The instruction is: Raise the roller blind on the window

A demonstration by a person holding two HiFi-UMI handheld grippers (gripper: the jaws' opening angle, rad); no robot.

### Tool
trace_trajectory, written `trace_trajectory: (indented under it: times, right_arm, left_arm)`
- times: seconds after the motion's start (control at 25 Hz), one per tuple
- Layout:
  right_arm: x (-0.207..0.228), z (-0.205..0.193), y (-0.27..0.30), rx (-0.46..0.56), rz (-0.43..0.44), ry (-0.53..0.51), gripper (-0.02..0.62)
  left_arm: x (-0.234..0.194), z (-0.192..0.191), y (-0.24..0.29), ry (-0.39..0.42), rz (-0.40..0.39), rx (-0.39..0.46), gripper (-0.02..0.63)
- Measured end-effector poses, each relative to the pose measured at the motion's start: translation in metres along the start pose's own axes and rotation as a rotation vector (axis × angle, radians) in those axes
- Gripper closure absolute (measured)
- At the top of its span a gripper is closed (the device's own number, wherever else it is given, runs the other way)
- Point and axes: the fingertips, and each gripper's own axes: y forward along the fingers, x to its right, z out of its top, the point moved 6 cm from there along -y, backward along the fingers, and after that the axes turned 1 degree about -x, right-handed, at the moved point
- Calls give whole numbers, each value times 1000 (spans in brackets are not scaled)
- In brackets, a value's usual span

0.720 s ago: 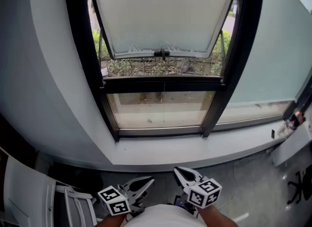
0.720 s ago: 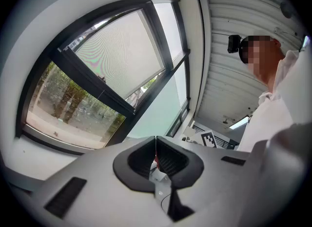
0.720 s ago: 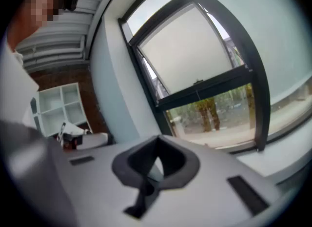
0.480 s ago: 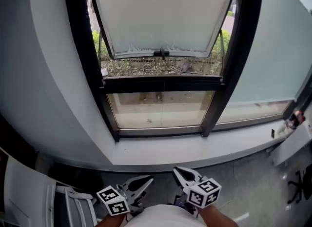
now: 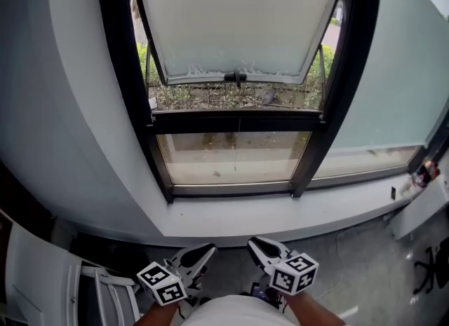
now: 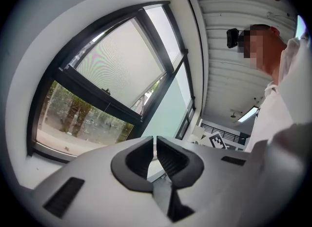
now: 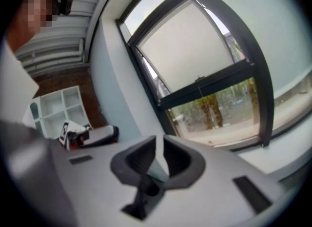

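Left gripper [image 5: 208,249] and right gripper [image 5: 253,243], each with jaws drawn together on nothing, hang side by side close to the person's body, just short of the window sill [image 5: 280,212]. The roller blind [image 5: 238,16] lies well ahead of and above both tools. It covers the upper pane down to its bottom bar [image 5: 203,76], with greenery [image 5: 196,97] showing beneath. No cord or chain can be made out. Raising appears not yet begun: the reach, the grip and the lift all remain.
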Motion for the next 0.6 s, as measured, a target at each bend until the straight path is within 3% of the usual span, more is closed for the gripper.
trace_trajectory:
  times: [0.16, 0.28, 0.6]
  right_arm:
    - [3, 0, 2, 6, -26, -12, 462]
    - [2, 3, 5, 3, -41, -41, 457]
    - [-2, 3, 13, 26, -66, -22, 457]
  left_arm:
    - [-2, 3, 0, 63, 28, -24, 578]
    - [-4, 4, 2, 112, 23, -42, 578]
    - [-12, 15, -5, 144, 25, -78, 578]
